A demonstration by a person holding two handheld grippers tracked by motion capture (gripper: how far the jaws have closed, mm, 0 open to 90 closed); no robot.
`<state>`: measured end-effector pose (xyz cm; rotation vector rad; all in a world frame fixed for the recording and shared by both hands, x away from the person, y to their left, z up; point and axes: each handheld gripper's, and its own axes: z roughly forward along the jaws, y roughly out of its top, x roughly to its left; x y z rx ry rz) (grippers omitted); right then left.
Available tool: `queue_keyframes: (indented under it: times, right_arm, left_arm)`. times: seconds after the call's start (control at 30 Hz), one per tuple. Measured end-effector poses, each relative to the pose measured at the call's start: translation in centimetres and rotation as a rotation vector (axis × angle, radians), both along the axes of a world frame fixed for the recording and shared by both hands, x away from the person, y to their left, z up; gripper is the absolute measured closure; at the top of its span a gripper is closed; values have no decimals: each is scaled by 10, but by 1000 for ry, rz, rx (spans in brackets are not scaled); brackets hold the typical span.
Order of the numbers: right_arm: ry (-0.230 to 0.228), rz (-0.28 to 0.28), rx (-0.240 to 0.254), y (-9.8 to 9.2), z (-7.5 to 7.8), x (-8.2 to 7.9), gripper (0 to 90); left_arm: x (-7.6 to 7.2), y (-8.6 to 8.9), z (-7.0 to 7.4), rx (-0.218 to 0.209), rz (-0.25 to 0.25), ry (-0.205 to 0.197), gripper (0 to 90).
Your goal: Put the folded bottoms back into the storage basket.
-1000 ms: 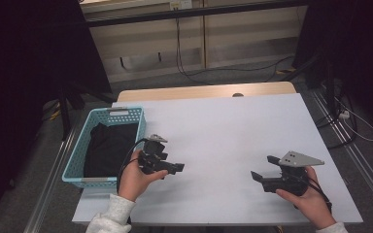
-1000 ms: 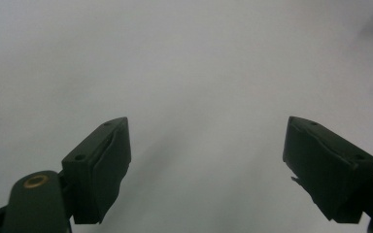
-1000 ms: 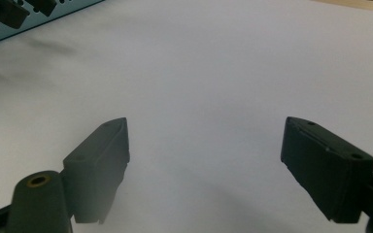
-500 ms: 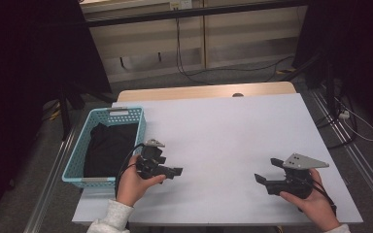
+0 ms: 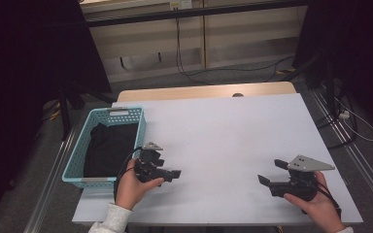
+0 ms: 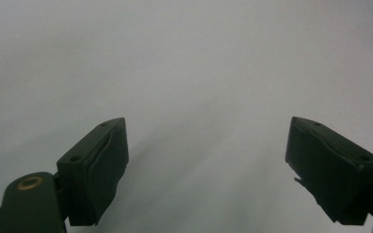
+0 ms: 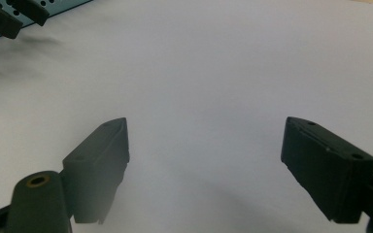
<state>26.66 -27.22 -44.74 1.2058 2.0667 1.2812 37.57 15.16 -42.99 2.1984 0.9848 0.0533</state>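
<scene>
Basket [image 5: 75, 160]: a light blue plastic basket with latticed walls, standing on the white table's left side, its long wall running along the table's left edge; its near short wall lies just beside the left gripper.
Left gripper [image 5: 172, 173]: held in the person's left hand [image 5: 132, 187] low over the table, near its front edge, jaws pointing right across the bare top; in the left gripper view [image 6: 206, 165] the two black jaws stand wide apart with nothing between them, only white surface ahead.
Right gripper [image 5: 271, 172]: held in the right hand [image 5: 320, 206] at the table's front right, its grey three-cornered plate on top, jaws pointing left toward the other gripper; in the right gripper view [image 7: 204, 165] the jaws gape wide and grip nothing.
Gap between grippers: well apart, with bare white table [image 5: 223, 141] between them.
Basket contents: a dark, crumpled cloth [image 5: 109, 148] lies inside, covering most of the floor and reaching the far end; what kind of cloth cannot be told.
Far corner seen by right gripper: a strip of the blue basket [image 7: 58, 6] and the tips of the left gripper [image 7: 14, 17] at the upper left.
Table edges: the white top ends close to both hands at the front; a wooden strip [image 5: 204, 91] shows along its far edge.
Open room: the whole middle and far half of the table lies bare, from the basket's right wall to the right edge.
Surroundings: cables [image 5: 349, 121] trail on the grey floor to the right.
</scene>
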Motion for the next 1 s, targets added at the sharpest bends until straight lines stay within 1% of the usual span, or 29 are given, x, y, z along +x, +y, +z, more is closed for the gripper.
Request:
queue_keyframes:
  times: [0.13,0.27,0.43,0.53,0.6,0.83,0.87,0.9,1.0]
  right_arm:
    - [3,3,-8,0,-1,0,172]
    - [4,8,-13,1,-2,1,172]
    - [2,13,-13,2,-2,0,172]
    - [1,14,-18,2,-2,1,171]
    - [0,14,-16,2,-2,1,171]
    - [-6,15,-20,2,-3,1,170]
    - [-3,16,-21,3,-3,1,170]
    - [0,17,-21,3,-3,2,170]
    - [1,26,-26,4,-4,1,169]
  left_arm:
    - [-2,3,1,-1,-2,-7,150]
    - [-4,4,-1,-13,-6,-9,150]
    - [-6,10,-1,-12,-7,-10,146]
    - [-8,11,-1,-14,-5,-18,142]
    - [-8,12,-2,-25,0,-22,140]
    - [-9,17,-4,-23,2,-24,129]
    - [-10,18,-4,-22,-4,-24,128]
    - [-10,19,-4,-32,-1,-26,128]
    - [-12,18,-5,-30,-4,-31,121]
